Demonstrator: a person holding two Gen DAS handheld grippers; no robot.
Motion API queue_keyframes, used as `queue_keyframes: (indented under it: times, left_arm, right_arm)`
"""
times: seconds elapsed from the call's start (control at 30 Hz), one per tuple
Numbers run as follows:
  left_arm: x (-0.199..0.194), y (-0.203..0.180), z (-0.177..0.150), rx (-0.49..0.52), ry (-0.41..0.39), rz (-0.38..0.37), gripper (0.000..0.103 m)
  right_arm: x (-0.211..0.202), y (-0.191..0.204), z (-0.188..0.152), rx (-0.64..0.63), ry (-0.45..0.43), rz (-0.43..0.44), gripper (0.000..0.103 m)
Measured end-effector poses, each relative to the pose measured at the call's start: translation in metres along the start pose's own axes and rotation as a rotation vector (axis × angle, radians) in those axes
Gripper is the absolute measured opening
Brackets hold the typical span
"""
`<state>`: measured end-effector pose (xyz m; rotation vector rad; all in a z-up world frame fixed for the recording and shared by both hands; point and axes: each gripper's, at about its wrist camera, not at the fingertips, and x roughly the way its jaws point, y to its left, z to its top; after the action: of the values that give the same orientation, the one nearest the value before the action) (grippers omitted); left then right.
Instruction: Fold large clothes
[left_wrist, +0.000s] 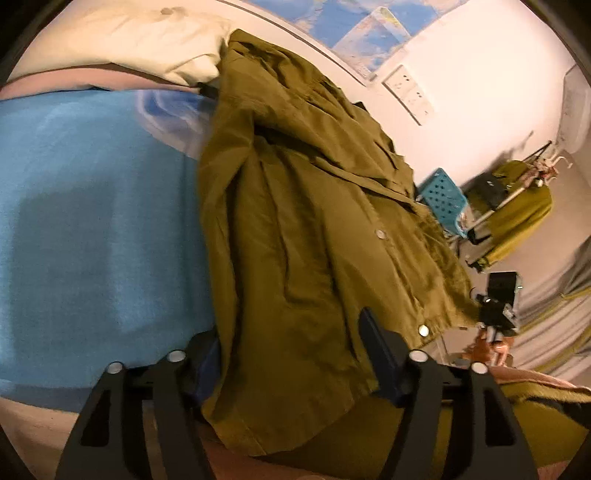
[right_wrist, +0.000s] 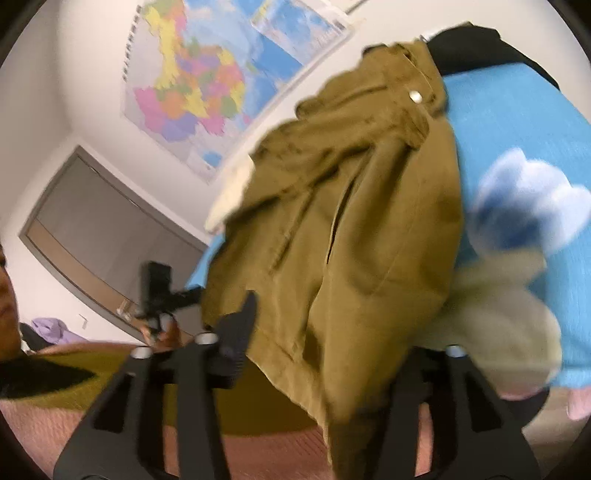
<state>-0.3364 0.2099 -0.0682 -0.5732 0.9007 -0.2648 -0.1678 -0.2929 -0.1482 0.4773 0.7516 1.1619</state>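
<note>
An olive-green jacket (left_wrist: 295, 206) with snap buttons lies crumpled along the edge of a bed with a blue blanket (left_wrist: 92, 229). My left gripper (left_wrist: 291, 354) has its jaws wide apart, and the jacket's hem drapes between and over them. The other gripper shows at the jacket's right edge (left_wrist: 498, 306). In the right wrist view the jacket (right_wrist: 354, 229) hangs over my right gripper (right_wrist: 325, 332); its left finger (right_wrist: 236, 332) shows, the right finger is hidden under cloth. Its jaws look wide apart. The left gripper (right_wrist: 159, 295) shows at the left.
A white pillow (left_wrist: 147, 37) lies at the bed's head. A blue plastic chair (left_wrist: 445, 195) and a clothes rack with a green garment (left_wrist: 517, 214) stand on the floor. Maps (right_wrist: 192, 81) hang on the wall. A pale cloth (right_wrist: 498, 317) lies on the blanket.
</note>
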Motion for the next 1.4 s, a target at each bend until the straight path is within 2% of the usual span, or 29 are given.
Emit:
queue_keyframes:
  times: [0.13,0.17,0.2,0.23,0.27,0.3,0.37,0.4,0.5,0.6,0.8,0.83,0.9,0.93,1.0,1.13,1.4]
  left_arm:
    - [0.006,-0.016,-0.001,0.060,0.020,-0.004,0.083]
    - [0.010,-0.021,0.001,0.066,0.030,-0.012,0.083]
    - [0.013,-0.024,0.003,0.063,0.029,-0.012,0.078]
    - [0.017,-0.028,0.003,0.065,0.029,-0.007,0.072]
    - [0.021,-0.028,0.003,0.065,0.023,0.023,0.056]
    - [0.023,-0.029,0.004,0.053,0.016,0.044,0.032]
    - [0.019,-0.024,0.004,0.011,0.004,0.032,0.014]
    - [0.015,-0.025,0.007,0.001,-0.010,0.022,0.011]
    - [-0.007,-0.034,0.016,0.026,-0.072,0.019,0.010]
    - [-0.035,-0.045,0.028,0.047,-0.148,-0.014,0.009]
    - [-0.057,-0.039,0.036,0.034,-0.212,-0.064,0.009]
    - [-0.056,-0.035,0.034,0.041,-0.216,-0.060,0.009]
    - [-0.042,-0.018,0.034,-0.024,-0.182,-0.055,0.009]
    - [-0.033,-0.007,0.034,-0.072,-0.151,-0.068,0.009]
    - [-0.029,0.003,0.034,-0.107,-0.141,-0.091,0.009]
    - [-0.040,-0.005,0.047,-0.069,-0.173,-0.103,0.009]
    - [-0.046,-0.018,0.088,-0.010,-0.166,-0.099,0.010]
  right_arm:
    - [0.005,-0.005,-0.009,0.021,0.013,0.014,0.057]
    - [0.007,-0.005,-0.010,0.023,0.011,0.023,0.054]
    - [0.008,-0.005,-0.011,0.020,0.009,0.028,0.044]
    - [0.011,-0.002,-0.011,0.013,0.007,0.036,0.040]
    - [0.012,0.001,-0.011,0.003,0.002,0.036,0.032]
    - [0.010,0.001,-0.011,0.002,-0.002,0.034,0.026]
    - [0.004,0.004,-0.011,0.005,-0.028,0.055,0.015]
    - [-0.002,0.006,-0.009,0.011,-0.050,0.069,0.011]
    - [-0.022,0.020,-0.004,-0.018,-0.117,0.102,0.007]
    - [-0.039,0.047,0.002,-0.091,-0.173,0.120,0.005]
    - [-0.051,0.065,0.006,-0.121,-0.233,0.200,0.004]
    - [-0.049,0.064,0.007,-0.119,-0.231,0.199,0.004]
    - [-0.044,0.054,0.006,-0.082,-0.228,0.197,0.004]
    - [-0.042,0.049,0.007,-0.060,-0.227,0.201,0.004]
    - [-0.039,0.049,0.009,-0.046,-0.229,0.204,0.003]
    - [-0.045,0.056,0.018,-0.056,-0.260,0.189,0.003]
    - [-0.047,0.062,0.055,-0.060,-0.303,0.181,0.003]
